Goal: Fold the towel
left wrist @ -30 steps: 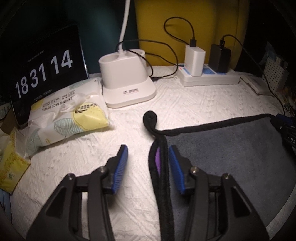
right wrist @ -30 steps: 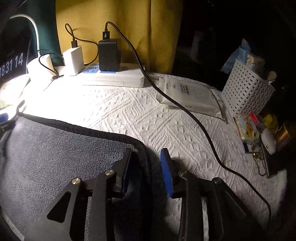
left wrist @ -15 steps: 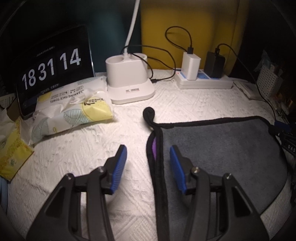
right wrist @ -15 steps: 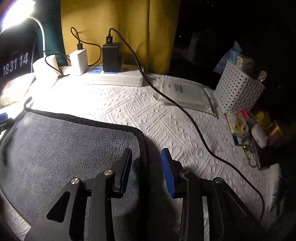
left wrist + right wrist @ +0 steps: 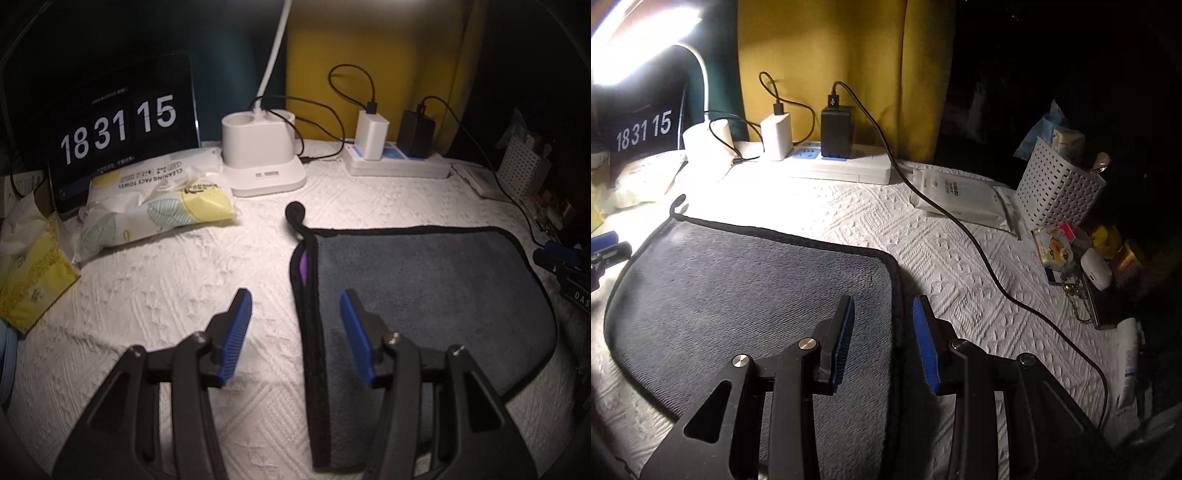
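Observation:
A dark grey towel point(image 5: 424, 288) with black trim lies folded flat on the white textured cloth; it also shows in the right wrist view point(image 5: 746, 288). A purple layer peeks out at its left edge, and a black hanging loop point(image 5: 295, 214) sticks out at the far left corner. My left gripper point(image 5: 295, 325) is open above the towel's left edge, holding nothing. My right gripper point(image 5: 882, 332) is open above the towel's right edge, holding nothing.
At the back stand a clock display point(image 5: 118, 125), a face towel pack point(image 5: 159, 199), a white lamp base point(image 5: 262, 162) and a power strip with chargers point(image 5: 395, 162). A black cable point(image 5: 979, 251), a white pouch point(image 5: 960, 199) and a white basket point(image 5: 1060, 188) lie to the right.
Both grippers have pulled back and risen from the towel's side edges, so more of the towel shows. The towel lies still. The clock went from 14 to 15.

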`<action>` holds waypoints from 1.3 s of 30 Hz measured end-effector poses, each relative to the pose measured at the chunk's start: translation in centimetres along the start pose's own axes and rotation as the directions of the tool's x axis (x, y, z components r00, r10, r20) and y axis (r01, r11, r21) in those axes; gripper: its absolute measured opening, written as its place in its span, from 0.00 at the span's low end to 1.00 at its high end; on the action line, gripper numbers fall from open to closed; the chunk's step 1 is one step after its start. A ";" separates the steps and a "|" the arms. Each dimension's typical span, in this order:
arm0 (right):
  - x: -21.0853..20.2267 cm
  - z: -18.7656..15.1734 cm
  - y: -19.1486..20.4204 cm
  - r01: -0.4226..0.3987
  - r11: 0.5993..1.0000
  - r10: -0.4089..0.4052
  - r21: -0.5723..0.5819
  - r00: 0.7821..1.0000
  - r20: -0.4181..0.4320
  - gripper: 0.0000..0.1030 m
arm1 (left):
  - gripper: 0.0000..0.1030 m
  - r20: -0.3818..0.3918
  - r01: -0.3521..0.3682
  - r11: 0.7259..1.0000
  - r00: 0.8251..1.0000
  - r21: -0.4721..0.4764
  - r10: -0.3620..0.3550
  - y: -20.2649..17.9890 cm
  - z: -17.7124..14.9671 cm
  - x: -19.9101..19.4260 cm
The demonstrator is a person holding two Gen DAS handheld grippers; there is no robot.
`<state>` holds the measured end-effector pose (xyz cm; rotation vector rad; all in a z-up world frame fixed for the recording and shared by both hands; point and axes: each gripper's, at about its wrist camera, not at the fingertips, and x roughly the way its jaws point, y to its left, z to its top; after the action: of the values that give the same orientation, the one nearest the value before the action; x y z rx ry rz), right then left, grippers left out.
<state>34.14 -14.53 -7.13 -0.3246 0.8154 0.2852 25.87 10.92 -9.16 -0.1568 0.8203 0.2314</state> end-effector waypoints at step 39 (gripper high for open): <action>-9.6 -5.1 3.7 -0.064 0.998 0.064 -0.006 0.995 0.072 0.34 | 0.69 0.048 0.070 0.998 0.996 0.000 -0.069 -1.6 -6.5 -9.0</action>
<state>23.14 -14.36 -3.92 -0.2906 0.7555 0.3562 15.76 6.57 -6.83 -0.1800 0.7656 0.1695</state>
